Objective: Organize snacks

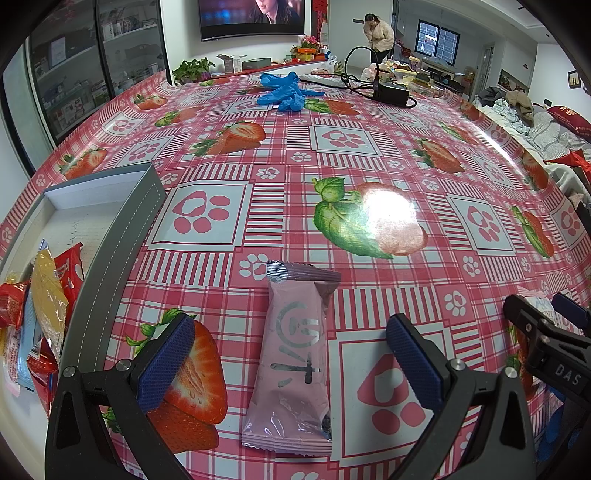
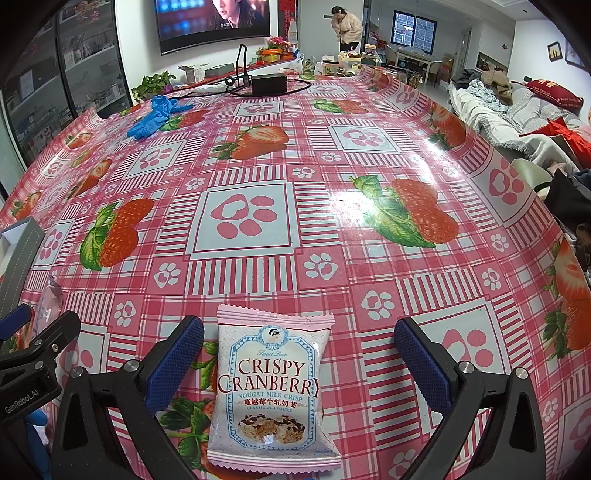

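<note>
A long pink snack bar (image 1: pixel 293 360) lies flat on the strawberry tablecloth, between the wide-apart fingers of my left gripper (image 1: pixel 291 362), which is open and not touching it. To its left stands a grey box (image 1: pixel 122 236) holding several snack packets (image 1: pixel 40 317). In the right wrist view a pink-and-white Crispy Cranberry packet (image 2: pixel 271 391) lies between the fingers of my right gripper (image 2: pixel 299 367), which is open too. The right gripper (image 1: pixel 546 332) also shows at the right edge of the left wrist view, over that packet. The left gripper (image 2: pixel 33 343) shows at the left edge of the right wrist view.
Blue gloves (image 1: pixel 286 90) and a black power adapter with cables (image 1: pixel 391 92) lie at the far side of the table. A person (image 1: pixel 378 33) stands in the room beyond. A sofa with clothes (image 2: pixel 517 107) runs along the table's right side.
</note>
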`<state>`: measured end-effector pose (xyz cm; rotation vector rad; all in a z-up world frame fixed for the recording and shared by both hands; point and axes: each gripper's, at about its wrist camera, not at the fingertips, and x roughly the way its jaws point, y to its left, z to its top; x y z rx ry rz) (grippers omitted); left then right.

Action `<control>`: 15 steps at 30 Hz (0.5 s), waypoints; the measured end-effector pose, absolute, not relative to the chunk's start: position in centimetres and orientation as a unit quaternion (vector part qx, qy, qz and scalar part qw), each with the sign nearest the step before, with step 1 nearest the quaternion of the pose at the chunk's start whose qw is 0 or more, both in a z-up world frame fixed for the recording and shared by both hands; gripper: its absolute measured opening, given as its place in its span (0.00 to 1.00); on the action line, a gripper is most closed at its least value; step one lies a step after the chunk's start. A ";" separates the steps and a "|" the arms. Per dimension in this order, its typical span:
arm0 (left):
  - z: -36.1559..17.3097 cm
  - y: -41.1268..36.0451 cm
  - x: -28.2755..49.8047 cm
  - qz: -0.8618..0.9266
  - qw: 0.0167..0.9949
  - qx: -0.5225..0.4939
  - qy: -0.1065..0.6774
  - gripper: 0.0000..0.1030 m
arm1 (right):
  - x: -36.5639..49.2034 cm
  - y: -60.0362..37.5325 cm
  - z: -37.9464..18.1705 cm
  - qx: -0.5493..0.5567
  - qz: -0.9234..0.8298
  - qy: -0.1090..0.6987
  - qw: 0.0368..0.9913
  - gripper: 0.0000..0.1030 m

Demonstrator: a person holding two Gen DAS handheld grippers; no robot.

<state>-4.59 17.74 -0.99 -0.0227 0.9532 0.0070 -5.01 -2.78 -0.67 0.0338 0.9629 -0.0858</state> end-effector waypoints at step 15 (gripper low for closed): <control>-1.0 17.7 -4.6 0.004 0.889 -0.010 0.458 1.00 | -5.3 -2.7 -0.5 -0.002 -0.003 0.521 0.854 1.00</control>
